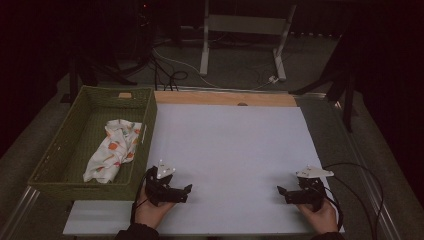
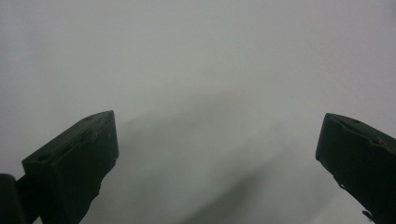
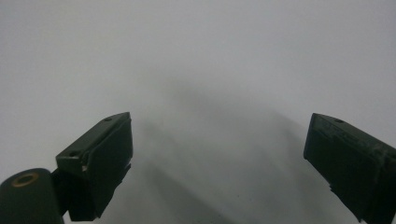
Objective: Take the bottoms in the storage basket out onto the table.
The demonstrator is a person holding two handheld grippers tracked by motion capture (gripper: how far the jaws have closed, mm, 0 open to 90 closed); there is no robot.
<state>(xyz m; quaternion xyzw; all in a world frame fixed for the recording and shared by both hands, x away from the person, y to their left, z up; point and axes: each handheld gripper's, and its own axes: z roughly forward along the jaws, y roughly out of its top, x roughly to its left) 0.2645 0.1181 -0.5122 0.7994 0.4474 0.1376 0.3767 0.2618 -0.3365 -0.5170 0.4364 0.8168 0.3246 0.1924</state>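
Your left gripper [image 1: 172, 187] and right gripper [image 1: 295, 192] rest with jaws spread wide and empty on the white board [image 1: 230, 145]. The patterned white cloth [image 1: 112, 150] lies bundled in the green woven basket [image 1: 145, 112] left of that board. This looks like a starting or finished pose; any next move would mean reaching left into the basket.

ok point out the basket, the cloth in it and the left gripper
basket [image 1: 55, 176], high view, on its near-left rim
cloth [image 1: 113, 150], high view, on the middle of the white patterned bundle
left gripper [image 1: 188, 191], high view, between the tips of its open jaws, over the white board

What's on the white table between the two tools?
Nothing. In the high view, the white board lies bare between the left tool and the right tool, both open.
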